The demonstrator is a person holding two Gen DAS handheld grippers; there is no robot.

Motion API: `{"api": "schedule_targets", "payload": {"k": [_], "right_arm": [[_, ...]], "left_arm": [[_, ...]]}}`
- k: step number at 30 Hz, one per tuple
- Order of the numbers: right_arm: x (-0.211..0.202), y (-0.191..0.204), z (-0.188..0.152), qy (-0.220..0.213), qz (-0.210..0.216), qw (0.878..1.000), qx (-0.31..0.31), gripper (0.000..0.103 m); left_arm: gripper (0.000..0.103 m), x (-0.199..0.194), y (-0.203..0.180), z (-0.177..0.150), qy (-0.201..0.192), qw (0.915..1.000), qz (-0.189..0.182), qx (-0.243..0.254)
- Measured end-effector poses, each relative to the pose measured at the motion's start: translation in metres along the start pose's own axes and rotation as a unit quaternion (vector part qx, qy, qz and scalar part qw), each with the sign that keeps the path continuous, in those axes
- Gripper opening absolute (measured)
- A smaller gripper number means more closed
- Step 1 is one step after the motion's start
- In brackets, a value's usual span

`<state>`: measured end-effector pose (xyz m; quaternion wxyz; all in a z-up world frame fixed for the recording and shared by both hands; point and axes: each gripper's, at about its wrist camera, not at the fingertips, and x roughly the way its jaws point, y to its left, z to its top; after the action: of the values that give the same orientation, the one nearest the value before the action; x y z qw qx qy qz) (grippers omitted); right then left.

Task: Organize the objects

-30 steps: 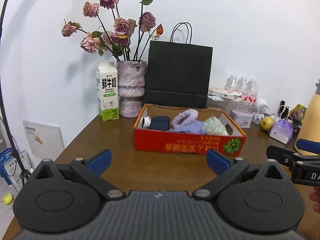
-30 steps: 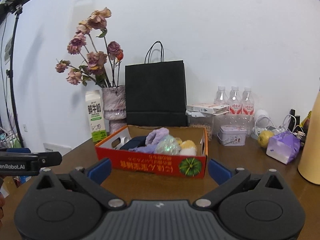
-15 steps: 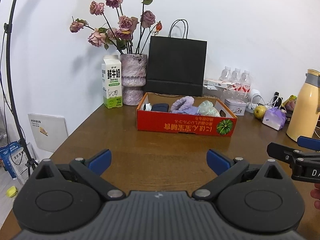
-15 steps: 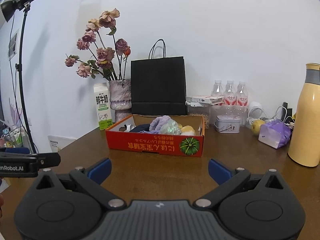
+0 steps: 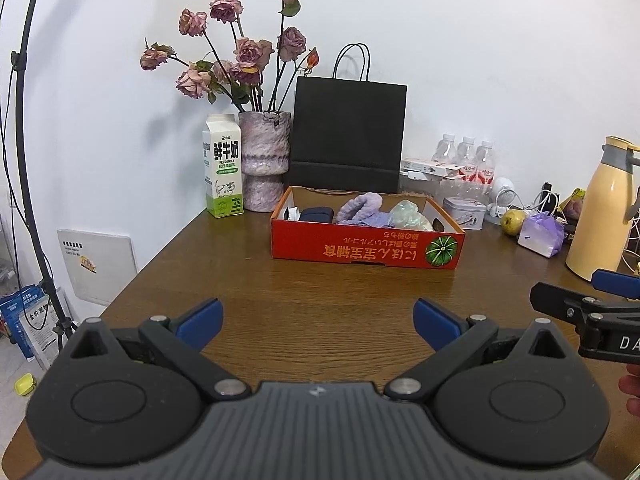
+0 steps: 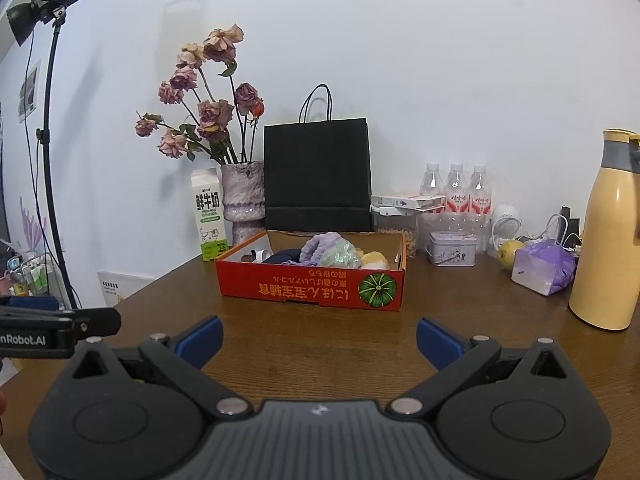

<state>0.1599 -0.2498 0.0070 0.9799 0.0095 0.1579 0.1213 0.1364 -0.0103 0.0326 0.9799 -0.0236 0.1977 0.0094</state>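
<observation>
My left gripper (image 5: 316,322) and right gripper (image 6: 318,330) hover spread and empty; the red box (image 5: 366,246) lies well ahead, long side facing me, neither nearer.

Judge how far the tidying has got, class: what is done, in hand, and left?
Done: soft items already lie in the red box. In hand: nothing; the left hand-held gripper and right hand-held gripper are open over bare table. Left: possibly the purple pouch and yellow fruit, both outside the box.

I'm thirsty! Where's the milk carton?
The milk carton stands at the table's far left corner by the wall, right beside the vase of roses, left of the red box.
</observation>
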Motion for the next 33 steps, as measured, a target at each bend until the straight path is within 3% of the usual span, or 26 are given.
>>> {"api": "schedule_targets", "payload": {"k": [33], "right_arm": [[-0.002,0.002,-0.0001,0.0,-0.002,1.0,-0.006,0.103]], "left_arm": [[0.103,0.0001,0.0001,-0.0082,0.01,0.9999,-0.005,-0.002]]}}
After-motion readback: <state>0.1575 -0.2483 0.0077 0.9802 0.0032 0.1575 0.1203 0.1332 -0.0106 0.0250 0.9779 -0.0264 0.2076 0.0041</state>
